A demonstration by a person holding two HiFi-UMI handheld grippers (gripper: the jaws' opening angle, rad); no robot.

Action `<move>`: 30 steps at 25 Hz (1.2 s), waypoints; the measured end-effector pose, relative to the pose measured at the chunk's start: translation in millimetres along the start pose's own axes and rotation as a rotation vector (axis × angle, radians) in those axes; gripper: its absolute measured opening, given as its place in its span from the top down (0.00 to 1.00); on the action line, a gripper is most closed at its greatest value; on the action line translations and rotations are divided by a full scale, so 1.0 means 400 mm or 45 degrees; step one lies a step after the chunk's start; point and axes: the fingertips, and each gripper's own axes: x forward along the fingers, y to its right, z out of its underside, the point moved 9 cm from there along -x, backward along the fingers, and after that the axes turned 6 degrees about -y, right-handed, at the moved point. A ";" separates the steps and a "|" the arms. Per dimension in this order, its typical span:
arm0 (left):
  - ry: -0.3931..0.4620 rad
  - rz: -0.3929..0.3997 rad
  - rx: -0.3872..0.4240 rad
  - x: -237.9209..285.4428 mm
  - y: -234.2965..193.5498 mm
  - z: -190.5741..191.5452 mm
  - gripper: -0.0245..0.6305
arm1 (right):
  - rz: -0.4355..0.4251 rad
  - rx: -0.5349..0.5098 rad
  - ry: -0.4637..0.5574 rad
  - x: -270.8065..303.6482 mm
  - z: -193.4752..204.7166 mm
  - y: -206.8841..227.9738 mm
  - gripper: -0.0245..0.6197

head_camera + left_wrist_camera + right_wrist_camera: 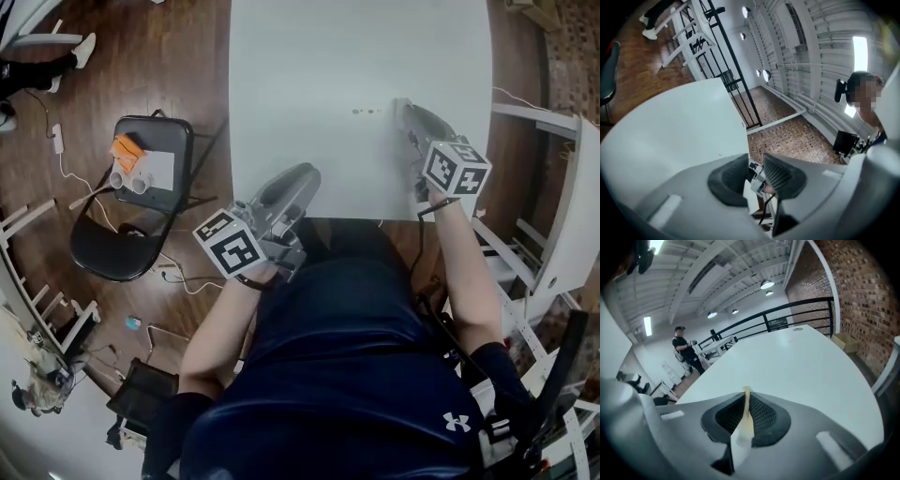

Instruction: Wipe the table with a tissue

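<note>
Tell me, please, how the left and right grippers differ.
The left gripper has jaws apart, nothing between them; the right gripper is shut on a thin tissue. The left gripper sits near the front edge of the table, the right gripper farther in. Both are grey.

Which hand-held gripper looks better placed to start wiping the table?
The right. The right hand-held gripper is shut on the tissue and sits over the white table. The left hand-held gripper is open and empty by the table's near edge, so it would probably only assist.
</note>
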 end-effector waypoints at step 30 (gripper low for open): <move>0.026 -0.038 0.072 -0.096 -0.017 -0.080 0.92 | 0.284 -0.260 -0.157 0.111 0.063 -0.107 0.91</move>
